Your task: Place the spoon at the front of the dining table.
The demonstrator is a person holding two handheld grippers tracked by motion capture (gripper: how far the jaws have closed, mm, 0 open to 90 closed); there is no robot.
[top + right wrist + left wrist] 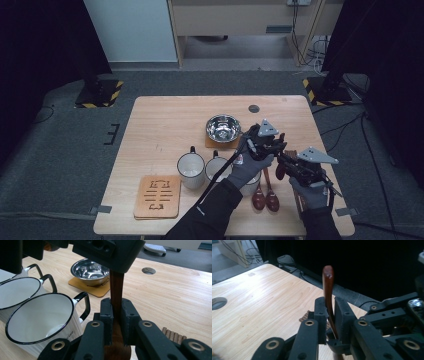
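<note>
A dark brown wooden spoon (116, 287) is held between both grippers above the table's right half. In the left gripper view my left gripper (330, 303) is shut on its thin handle, and the handle's rounded end (328, 272) sticks up past the jaws. In the right gripper view my right gripper (117, 303) is shut on the spoon lower down, where it widens, and the left gripper's black body hangs just above. From the high view the left gripper (265, 142) sits just up and left of the right gripper (295, 167).
Three white mugs (191, 170) with black rims stand left of the hands; the nearest mug (37, 320) is beside my right jaws. A steel bowl (223, 127) rests on a coaster behind. Two more spoons (265, 197) lie near the front; a carved wooden trivet (156, 196) lies at the front left.
</note>
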